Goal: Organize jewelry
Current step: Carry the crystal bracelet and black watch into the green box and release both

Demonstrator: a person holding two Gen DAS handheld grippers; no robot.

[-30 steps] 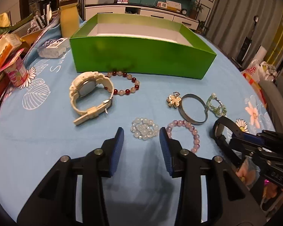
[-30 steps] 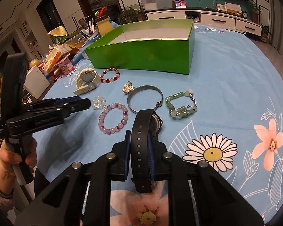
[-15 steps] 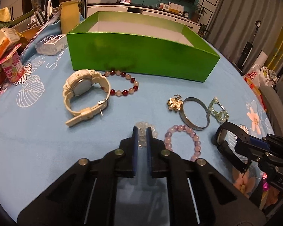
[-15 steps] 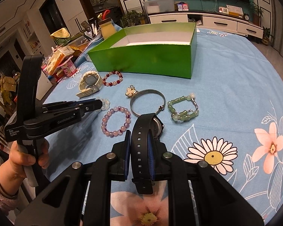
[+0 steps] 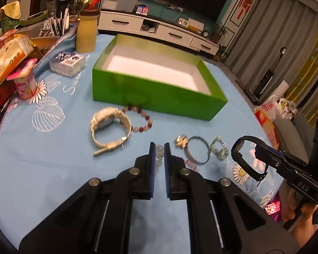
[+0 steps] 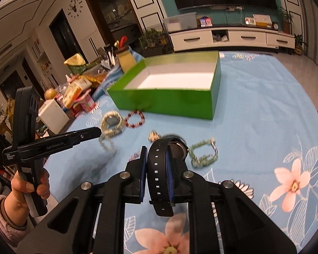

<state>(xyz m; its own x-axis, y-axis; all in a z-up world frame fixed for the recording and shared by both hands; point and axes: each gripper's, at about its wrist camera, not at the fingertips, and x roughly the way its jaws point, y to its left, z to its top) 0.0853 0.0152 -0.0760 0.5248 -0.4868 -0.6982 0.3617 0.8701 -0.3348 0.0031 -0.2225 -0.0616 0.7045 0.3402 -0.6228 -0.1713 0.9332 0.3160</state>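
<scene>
Two hand-held grippers are loaded. The left hand-held gripper (image 5: 158, 151) is pressed together on a clear bead bracelet (image 5: 158, 149), which hangs between its pads in front of the green box (image 5: 159, 97). The right hand-held gripper (image 6: 156, 160) pinches the strap of a black watch (image 6: 162, 169), also in front of the box.

To do this step well, carry each piece above the near wall of the box before lowering it over the white floor. Spread the jaws only once the piece is inside, one side at a time, so that the two tools do not meet over the opening. The bead bracelet hangs loose and is likely to swing; move it slowly.

Count on the tabletop (image 5: 42, 158), left to right in front of the box:
- One white watch (image 5: 110, 127).
- One red-and-pale bead bracelet (image 5: 141, 118).
- One gold flower piece (image 5: 181, 141).
- One purple bead bracelet (image 5: 190, 163), mostly hidden.
- One metal bangle (image 5: 198, 151).
- One green bead bracelet (image 5: 219, 150).

The box holds nothing yet.
</scene>
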